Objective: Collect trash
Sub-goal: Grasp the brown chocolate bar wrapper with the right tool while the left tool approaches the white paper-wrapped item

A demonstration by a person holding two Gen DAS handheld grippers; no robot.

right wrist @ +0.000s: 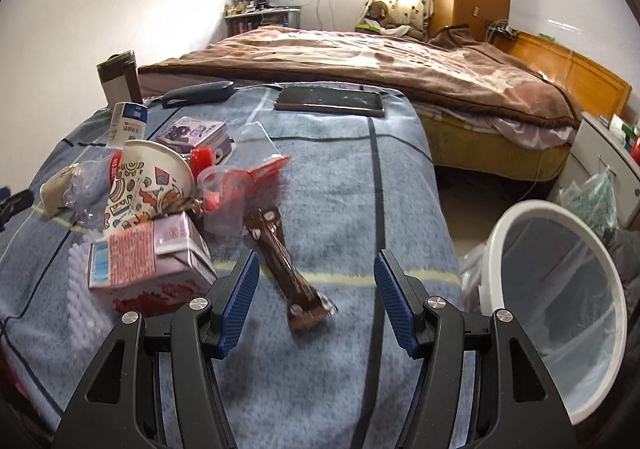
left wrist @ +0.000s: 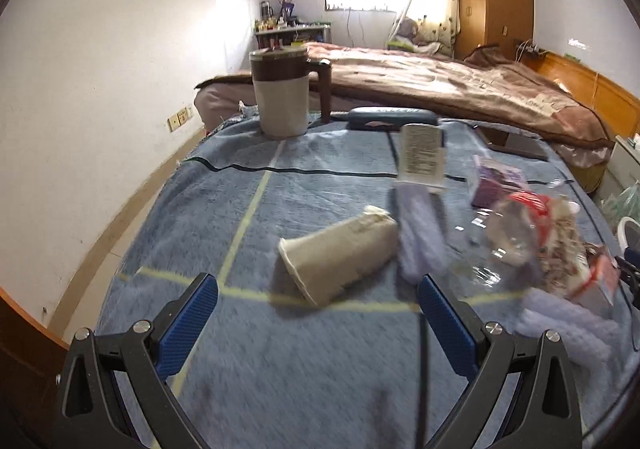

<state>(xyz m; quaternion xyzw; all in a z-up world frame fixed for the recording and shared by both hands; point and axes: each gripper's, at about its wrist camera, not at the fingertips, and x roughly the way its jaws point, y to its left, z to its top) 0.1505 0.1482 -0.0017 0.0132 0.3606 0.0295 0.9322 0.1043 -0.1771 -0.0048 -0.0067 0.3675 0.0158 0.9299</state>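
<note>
A crushed white paper cup [left wrist: 338, 259] lies on its side on the blue blanket-covered table [left wrist: 280, 369], just ahead of my open, empty left gripper [left wrist: 318, 285]. A brown snack wrapper [right wrist: 286, 269] lies just ahead of my open, empty right gripper [right wrist: 316, 269]. To its left sits a pile of trash: a pink milk carton [right wrist: 148, 253], a patterned paper cup [right wrist: 150, 179], a clear plastic cup [right wrist: 222, 201] and a purple carton [right wrist: 196, 135]. A white trash bin [right wrist: 560, 289] with a clear liner stands off the table's right edge.
A brown-and-white lidded mug [left wrist: 282, 93] and a dark glasses case [left wrist: 390, 117] stand at the table's far edge. A phone [right wrist: 330, 100] lies at the far right. A bed with a brown cover [right wrist: 360, 61] lies beyond the table. A white wall [left wrist: 100, 89] is on the left.
</note>
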